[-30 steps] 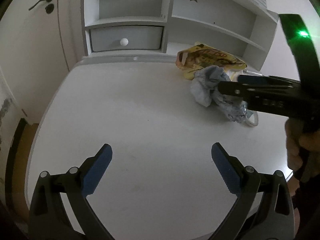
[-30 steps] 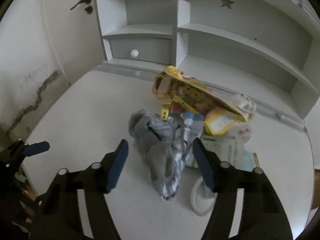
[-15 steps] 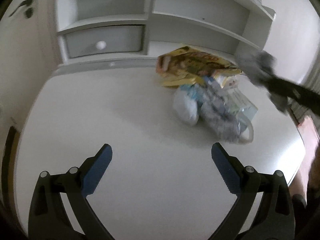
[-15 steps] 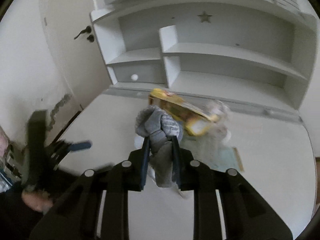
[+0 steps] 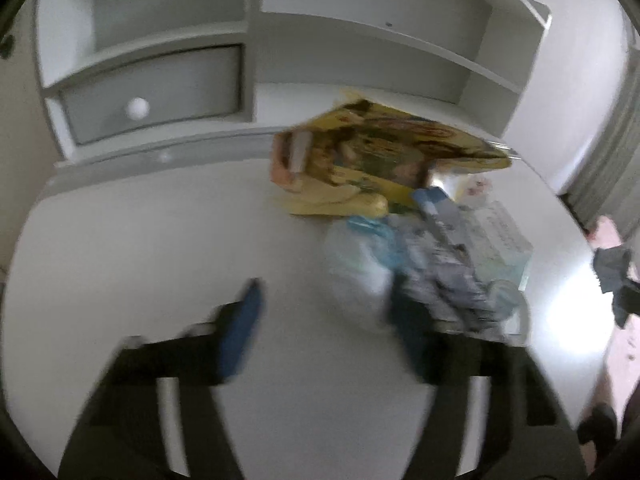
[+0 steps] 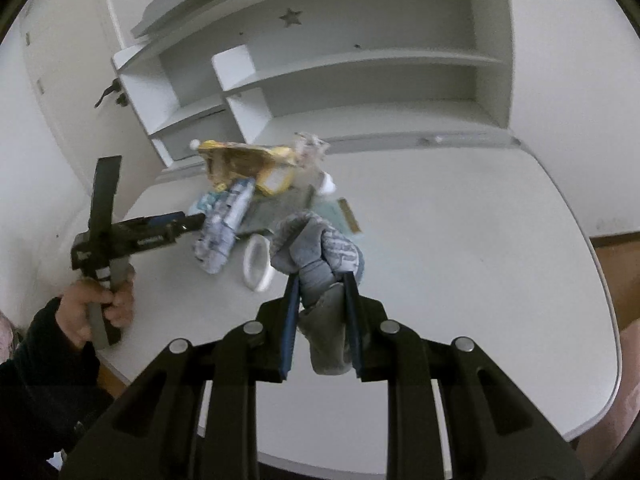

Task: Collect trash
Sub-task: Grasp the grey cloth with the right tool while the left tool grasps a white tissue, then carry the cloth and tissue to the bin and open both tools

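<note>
left to right, as compared with a second ago.

left gripper: jaws just closing from full spread, now about half-way in. blurred in its own view; nothing clearly pinched, pads not confirmed on anything. reaches toward the near edge of the trash pile; right finger overlaps a pale crumpled plastic bag in that view, contact not resolvable. in the right wrist view, held in a hand with a dark sleeve, tip just beside a crushed printed bottle.

trash pile: was partly covered by the grey wad; now exposed on the white table, near the shelf unit. contents: yellow glossy snack bag, creased and flattened; thin translucent bag, soft; crinkled bluish wrapper, crushed; flat printed carton, rigid; white ring-shaped piece, material unclear.

right gripper: was spread around the wad, now clenched on the grey fabric wad, lifted clear of the table and carried off to the right of the pile. knitted texture, bunched and limp, lower end hanging between the blue pads.

judged meaning: one item secured for disposal, second pick starting; most trash not yet collected.
</note>
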Demonstrator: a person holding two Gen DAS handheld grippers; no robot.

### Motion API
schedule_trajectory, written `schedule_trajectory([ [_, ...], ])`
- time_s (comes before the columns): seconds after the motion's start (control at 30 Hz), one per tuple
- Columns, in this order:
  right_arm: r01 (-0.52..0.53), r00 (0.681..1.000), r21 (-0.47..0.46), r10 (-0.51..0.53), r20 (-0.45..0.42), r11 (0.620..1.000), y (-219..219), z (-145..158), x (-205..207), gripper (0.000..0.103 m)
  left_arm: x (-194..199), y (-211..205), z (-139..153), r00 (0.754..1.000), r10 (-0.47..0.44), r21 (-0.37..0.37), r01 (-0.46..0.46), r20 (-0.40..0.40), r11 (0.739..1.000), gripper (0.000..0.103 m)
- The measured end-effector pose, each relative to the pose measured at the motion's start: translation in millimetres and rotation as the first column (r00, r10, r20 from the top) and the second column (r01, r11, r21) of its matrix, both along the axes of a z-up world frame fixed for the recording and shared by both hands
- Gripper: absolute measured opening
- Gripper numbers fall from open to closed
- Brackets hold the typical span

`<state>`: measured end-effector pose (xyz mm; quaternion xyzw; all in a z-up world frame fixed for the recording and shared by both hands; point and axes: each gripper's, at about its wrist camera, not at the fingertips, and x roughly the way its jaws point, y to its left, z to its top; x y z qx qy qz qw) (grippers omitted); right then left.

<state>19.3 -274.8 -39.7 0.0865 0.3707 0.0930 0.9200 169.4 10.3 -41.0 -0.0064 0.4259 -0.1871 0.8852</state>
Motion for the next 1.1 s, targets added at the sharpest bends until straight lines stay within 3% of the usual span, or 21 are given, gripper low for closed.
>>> schedule_trajectory([
  [0.03,0.010,1.000,0.005,-0.010,-0.003,1.000,-4,-2,-3,0.022,0,0,1,1.000,-0.010,-0.008,0.010,-0.003,1.000,0.021],
  [0.1,0.029,1.000,0.009,-0.029,-0.003,1.000,-11,-3,-11,0.022,-4,-2,6,1.000,-0.011,0.004,0.011,0.012,1.000,0.014],
  [0.43,0.178,0.984,0.037,-0.179,0.022,0.983,-68,-1,-44,0.022,-50,15,72,0.978,0.093,0.121,-0.117,0.188,0.986,0.012],
  [0.53,0.232,0.972,0.044,-0.233,0.024,0.972,-89,-3,-61,0.022,-64,-1,89,0.978,0.047,0.097,-0.068,0.204,0.993,0.012],
  [0.7,0.388,0.921,0.055,-0.389,0.021,0.920,-147,-11,-106,0.022,-87,-94,102,0.962,-0.162,0.071,0.150,0.220,0.986,0.012],
  [0.83,0.535,0.844,0.059,-0.536,0.003,0.843,-198,-23,-154,0.022,-115,-188,96,0.911,-0.356,0.043,0.355,0.207,0.934,0.012],
  [0.93,0.652,0.758,0.072,-0.652,-0.024,0.755,-237,-41,-199,0.022,-147,-268,86,0.840,-0.511,0.015,0.517,0.183,0.856,0.012],
  [1.1,0.810,0.587,0.070,-0.802,-0.111,0.583,-300,-82,-275,0.022,-209,-391,49,0.673,-0.727,-0.013,0.735,0.134,0.678,0.012],
])
